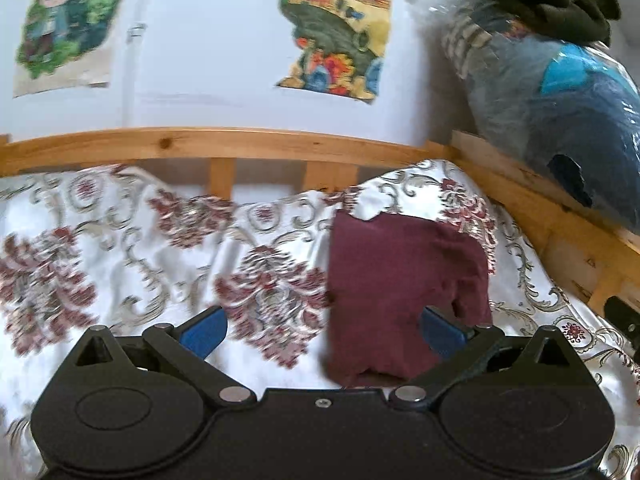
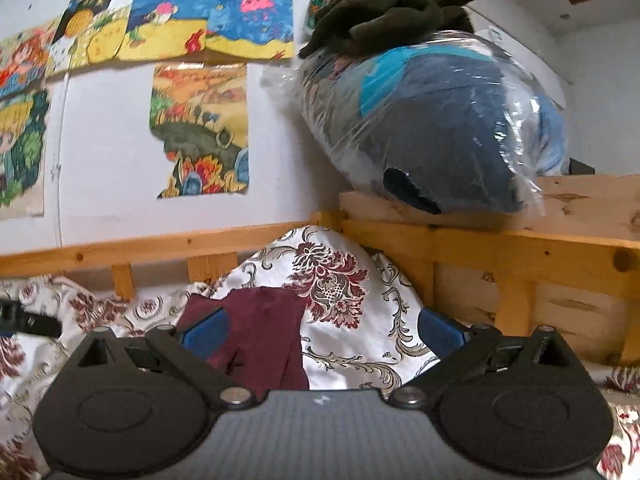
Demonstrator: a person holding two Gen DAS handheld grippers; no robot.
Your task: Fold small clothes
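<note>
My left fingers (image 1: 322, 330) are spread wide, holding nothing; my right fingers (image 2: 324, 330) gape wide and empty too. The maroon garment (image 1: 400, 296) lies folded on the bed's floral sheet (image 1: 120, 248), near the wooden rail (image 1: 240, 144).

There are no words or numbers to read here, not even on the wall drawings (image 2: 208, 16).
</note>
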